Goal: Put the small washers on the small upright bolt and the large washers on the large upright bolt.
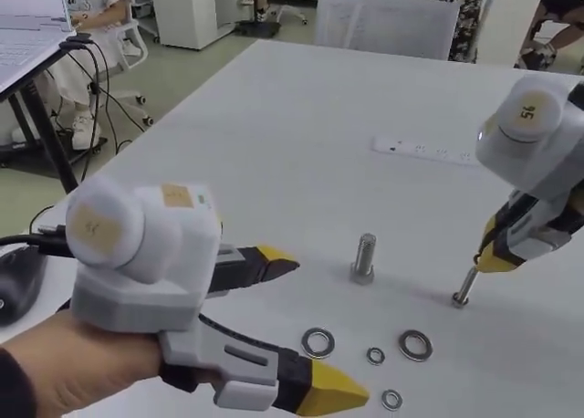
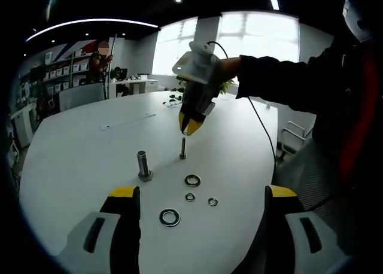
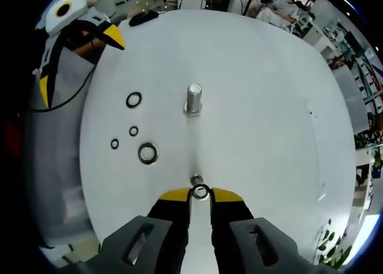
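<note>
The small upright bolt (image 1: 464, 290) stands right of the large upright bolt (image 1: 364, 257) on the white table (image 1: 274, 135). My right gripper (image 3: 200, 195) is shut on a small washer (image 3: 195, 192) and holds it just above the small bolt (image 3: 196, 179). Its yellow tips hover over that bolt in the head view too, where the right gripper (image 1: 493, 261) comes in from the upper right. Two large washers (image 1: 318, 342) (image 1: 415, 345) and two small washers (image 1: 375, 355) (image 1: 391, 400) lie flat in front of the bolts. My left gripper (image 1: 310, 327) stands open at the near left, with nothing between its tips.
A white power strip (image 1: 424, 150) lies on the table beyond the bolts. A grey chair (image 1: 388, 21) stands at the far edge. A desk with a laptop (image 1: 27, 16) and hanging cables sits far left, off the table. A seated person is at the back.
</note>
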A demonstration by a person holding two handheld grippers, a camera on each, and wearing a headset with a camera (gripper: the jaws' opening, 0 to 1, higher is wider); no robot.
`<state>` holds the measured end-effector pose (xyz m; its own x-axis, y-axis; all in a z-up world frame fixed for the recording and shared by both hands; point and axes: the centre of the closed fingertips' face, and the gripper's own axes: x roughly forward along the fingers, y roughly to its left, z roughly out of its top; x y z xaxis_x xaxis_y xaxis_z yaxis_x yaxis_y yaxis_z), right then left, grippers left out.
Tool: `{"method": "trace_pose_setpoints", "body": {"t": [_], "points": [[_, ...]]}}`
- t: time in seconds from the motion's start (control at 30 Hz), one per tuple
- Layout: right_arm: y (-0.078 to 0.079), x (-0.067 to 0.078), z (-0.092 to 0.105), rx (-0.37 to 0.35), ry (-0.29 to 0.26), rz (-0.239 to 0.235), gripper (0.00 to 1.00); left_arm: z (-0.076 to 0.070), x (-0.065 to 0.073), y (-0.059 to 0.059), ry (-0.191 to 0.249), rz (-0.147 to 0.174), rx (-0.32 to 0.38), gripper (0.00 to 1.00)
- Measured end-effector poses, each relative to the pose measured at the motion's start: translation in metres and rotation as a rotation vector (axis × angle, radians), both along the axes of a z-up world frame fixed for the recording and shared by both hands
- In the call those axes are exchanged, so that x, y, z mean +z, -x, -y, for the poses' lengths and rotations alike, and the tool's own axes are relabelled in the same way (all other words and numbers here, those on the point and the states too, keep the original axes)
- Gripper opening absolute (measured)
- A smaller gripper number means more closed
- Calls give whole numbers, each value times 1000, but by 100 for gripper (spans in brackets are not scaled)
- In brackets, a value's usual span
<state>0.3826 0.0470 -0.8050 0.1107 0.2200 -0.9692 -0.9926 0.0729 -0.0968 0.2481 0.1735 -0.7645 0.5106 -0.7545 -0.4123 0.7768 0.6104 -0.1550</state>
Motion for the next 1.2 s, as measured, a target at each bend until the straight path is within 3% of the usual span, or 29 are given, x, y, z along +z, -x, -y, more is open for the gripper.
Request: {"method": "trace_pose_setpoints", "body": {"t": [1.2], "points": [[-1, -20, 2, 8, 35, -33, 13, -1, -4, 0, 6, -4, 16, 85]]}}
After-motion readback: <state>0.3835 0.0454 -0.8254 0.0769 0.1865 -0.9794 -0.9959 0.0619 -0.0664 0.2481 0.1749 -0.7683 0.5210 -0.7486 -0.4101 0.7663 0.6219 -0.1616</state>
